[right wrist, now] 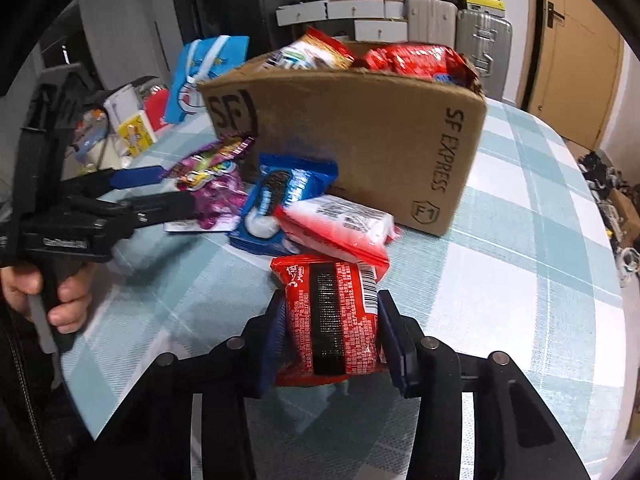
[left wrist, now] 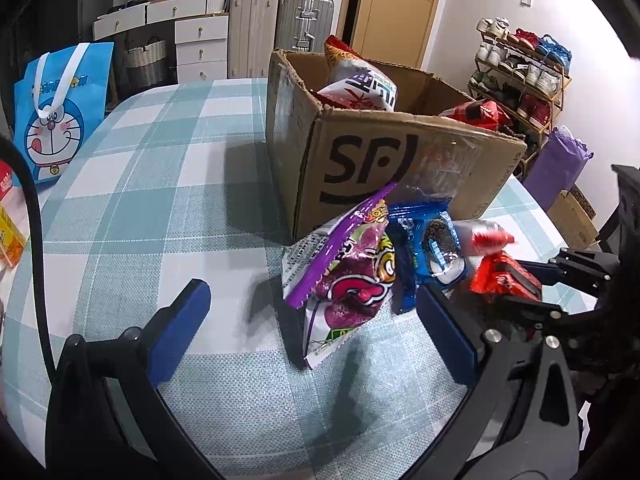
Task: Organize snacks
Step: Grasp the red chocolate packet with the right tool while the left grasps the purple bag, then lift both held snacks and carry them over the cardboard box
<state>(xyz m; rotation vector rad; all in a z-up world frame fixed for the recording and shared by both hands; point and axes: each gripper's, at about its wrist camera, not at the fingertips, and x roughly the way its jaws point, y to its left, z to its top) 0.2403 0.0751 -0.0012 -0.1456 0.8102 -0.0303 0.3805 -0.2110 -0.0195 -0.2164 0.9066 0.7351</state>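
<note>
Low, right tool [right wrist: 328, 340] around red packet [right wrist: 330, 320]

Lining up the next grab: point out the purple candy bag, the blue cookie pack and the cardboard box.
purple candy bag [left wrist: 352, 280]: left wrist view, middle of its front.
blue cookie pack [right wrist: 280, 196]: right wrist view, printed cookie.
cardboard box [right wrist: 360, 140]: right wrist view, front wall.
</note>
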